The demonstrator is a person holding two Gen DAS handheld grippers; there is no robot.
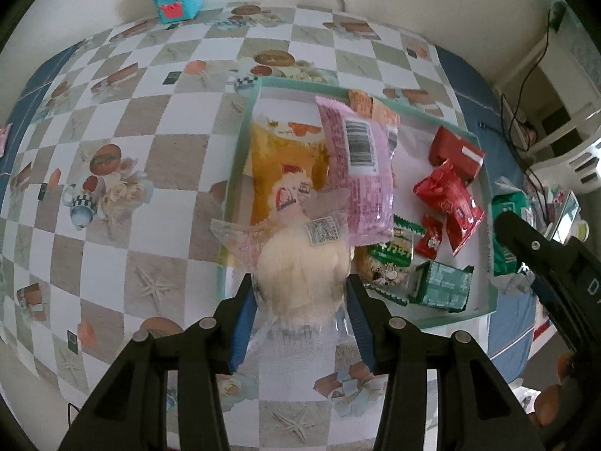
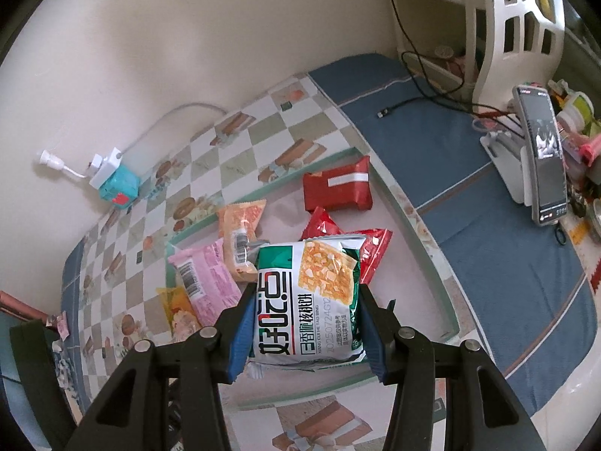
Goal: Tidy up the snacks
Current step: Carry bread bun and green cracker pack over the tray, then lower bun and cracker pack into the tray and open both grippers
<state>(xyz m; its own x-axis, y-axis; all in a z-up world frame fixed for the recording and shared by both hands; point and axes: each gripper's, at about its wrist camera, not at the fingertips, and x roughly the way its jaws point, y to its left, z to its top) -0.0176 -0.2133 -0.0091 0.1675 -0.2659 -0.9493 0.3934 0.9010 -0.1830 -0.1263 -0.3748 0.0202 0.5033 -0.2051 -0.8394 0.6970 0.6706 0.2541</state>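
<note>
My left tool (image 1: 300,297) clamped on a clear-wrapped pale bun (image 1: 300,270), my right tool (image 2: 305,310) gripping a green-and-white biscuit packet (image 2: 308,300), both over the teal-rimmed tray (image 1: 240,143).

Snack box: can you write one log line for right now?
left gripper: holding bun packet | right gripper: holding green-white packet | both over snack box

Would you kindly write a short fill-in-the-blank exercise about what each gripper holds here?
1. The left gripper holds a clear bag of ____ buns.
2. The right gripper holds a white and ____ snack packet.
3. The barcoded pink packet lies inside the ____-rimmed tray.

Missing words: white; green; teal
</note>
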